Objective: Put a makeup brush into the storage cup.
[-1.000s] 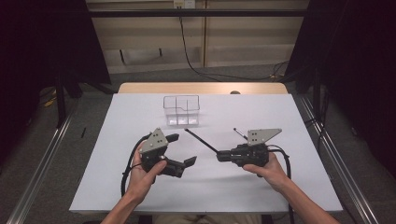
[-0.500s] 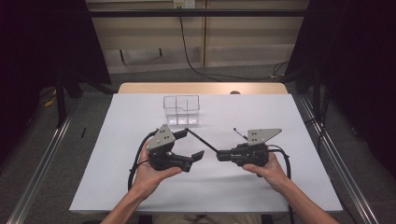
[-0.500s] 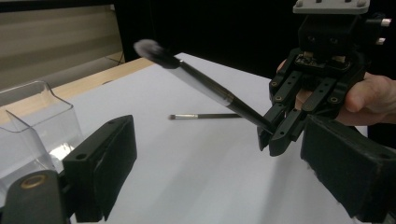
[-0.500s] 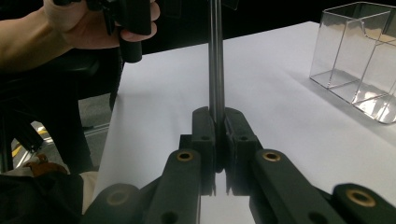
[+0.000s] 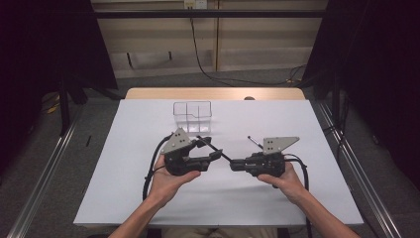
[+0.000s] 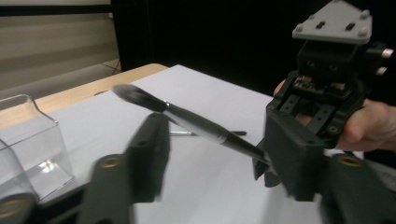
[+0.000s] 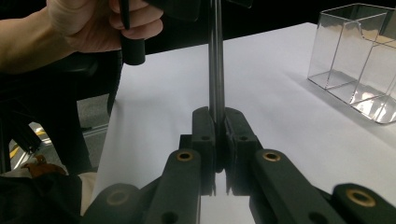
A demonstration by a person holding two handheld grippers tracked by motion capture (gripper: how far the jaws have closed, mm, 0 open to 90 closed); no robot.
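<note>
White paper covers the table (image 5: 124, 198) in front of you. Your right gripper (image 7: 216, 122) is clenched on the handle end of a makeup brush (image 6: 187, 122), held above the table with its bristles toward the clear organizer (image 5: 192, 115). Your left gripper (image 6: 210, 158) has just been closing around the handle, pads not yet pressing. Centre the handle between those jaws before squeezing, and release the right only once the left grips firmly.

No readable text or labels anywhere

One makeup brush (image 6: 187, 122), one thin dark stick (image 5: 254, 141), one clear plastic organizer (image 5: 192, 116), two grippers
</note>
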